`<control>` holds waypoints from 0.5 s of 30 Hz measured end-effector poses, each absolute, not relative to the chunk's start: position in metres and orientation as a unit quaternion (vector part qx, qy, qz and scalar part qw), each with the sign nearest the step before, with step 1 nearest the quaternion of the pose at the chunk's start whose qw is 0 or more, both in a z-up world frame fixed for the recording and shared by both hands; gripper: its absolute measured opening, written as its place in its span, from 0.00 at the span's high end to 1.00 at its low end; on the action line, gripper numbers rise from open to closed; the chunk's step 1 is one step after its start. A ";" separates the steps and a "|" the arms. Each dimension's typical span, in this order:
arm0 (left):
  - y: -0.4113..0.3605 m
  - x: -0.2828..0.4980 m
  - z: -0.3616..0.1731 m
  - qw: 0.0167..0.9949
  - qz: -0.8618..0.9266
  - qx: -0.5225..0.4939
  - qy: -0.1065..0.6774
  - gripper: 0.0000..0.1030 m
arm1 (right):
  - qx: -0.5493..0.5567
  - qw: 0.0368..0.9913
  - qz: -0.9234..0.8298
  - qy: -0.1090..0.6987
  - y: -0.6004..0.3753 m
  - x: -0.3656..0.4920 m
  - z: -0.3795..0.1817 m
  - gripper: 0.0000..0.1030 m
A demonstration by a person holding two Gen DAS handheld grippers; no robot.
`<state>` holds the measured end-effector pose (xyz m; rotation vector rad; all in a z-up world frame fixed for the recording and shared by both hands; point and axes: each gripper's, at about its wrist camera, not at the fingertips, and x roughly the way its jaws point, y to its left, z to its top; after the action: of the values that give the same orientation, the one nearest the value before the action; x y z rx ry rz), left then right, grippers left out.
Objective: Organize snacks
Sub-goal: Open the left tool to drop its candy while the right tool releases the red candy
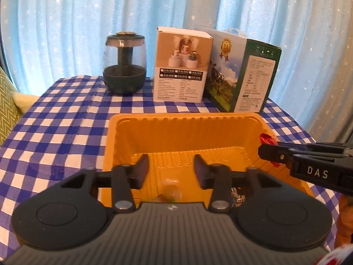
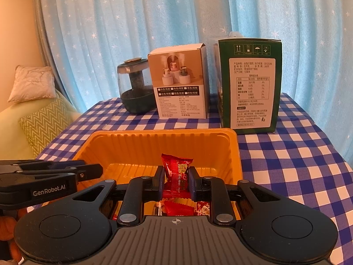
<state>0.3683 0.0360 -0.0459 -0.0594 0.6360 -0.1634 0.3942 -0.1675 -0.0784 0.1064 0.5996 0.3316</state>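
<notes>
An orange tray (image 2: 123, 145) sits on a table covered with a blue-and-white checked cloth (image 2: 297, 154). Both grippers reach over the tray's near edge, side by side.

The right gripper (image 2: 176, 180) pinches a red snack packet (image 2: 176, 167) between its two fingers. The packet stands upright in the grip, its crimped top sticking up above the fingertips, held over the inside of the tray. From the left wrist view the same packet (image 1: 268, 140) shows as a scrap of red at the tip of the right gripper, near the tray's right wall.

The left gripper (image 1: 171, 171) has its fingers spread, with nothing between them. Below and just behind them, on the tray floor, lies a small clear-wrapped snack (image 1: 171, 190) with some green in it, apart from both pads. A dark wrapped piece (image 1: 239, 196) lies to its right.

Under the right gripper, more red wrappers (image 2: 178, 207) lie in the tray's near end.

At the back of the table stand a dark glass-domed humidifier (image 2: 134, 88), a white box (image 2: 178, 86) and a green carton (image 2: 249, 84). Behind them hangs a pale blue curtain (image 2: 132, 22) with small stars.
</notes>
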 end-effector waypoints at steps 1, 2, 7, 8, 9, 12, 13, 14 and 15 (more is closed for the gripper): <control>0.038 0.368 -0.046 0.946 -0.078 -0.030 0.313 0.60 | 0.053 0.940 0.163 0.294 -0.167 0.394 -0.079 0.78; 0.039 0.368 -0.045 0.946 -0.076 -0.033 0.313 0.60 | 0.055 0.940 0.164 0.295 -0.168 0.395 -0.078 0.78; 0.045 0.368 -0.041 0.948 -0.066 -0.037 0.309 0.57 | 0.063 0.938 0.167 0.296 -0.167 0.396 -0.078 0.78; 0.046 0.367 -0.041 0.948 -0.064 -0.036 0.309 0.56 | 0.064 0.938 0.169 0.297 -0.167 0.396 -0.077 0.78; 0.047 0.367 -0.040 0.949 -0.062 -0.035 0.309 0.56 | 0.064 0.938 0.170 0.296 -0.166 0.397 -0.077 0.78; 0.050 0.366 -0.040 0.949 -0.057 -0.032 0.310 0.54 | 0.062 0.937 0.175 0.296 -0.162 0.399 -0.076 0.78; 0.051 0.366 -0.040 0.949 -0.056 -0.031 0.310 0.53 | 0.062 0.937 0.177 0.296 -0.160 0.399 -0.076 0.78; 0.051 0.366 -0.040 0.949 -0.054 -0.029 0.310 0.53 | 0.061 0.936 0.179 0.296 -0.159 0.400 -0.076 0.78; 0.052 0.366 -0.040 0.949 -0.052 -0.028 0.310 0.53 | 0.061 0.936 0.182 0.296 -0.157 0.400 -0.076 0.78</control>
<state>0.3660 0.0521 -0.0402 -0.0576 0.6306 -0.1059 0.4003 -0.1573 -0.0761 0.1243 0.6060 0.3712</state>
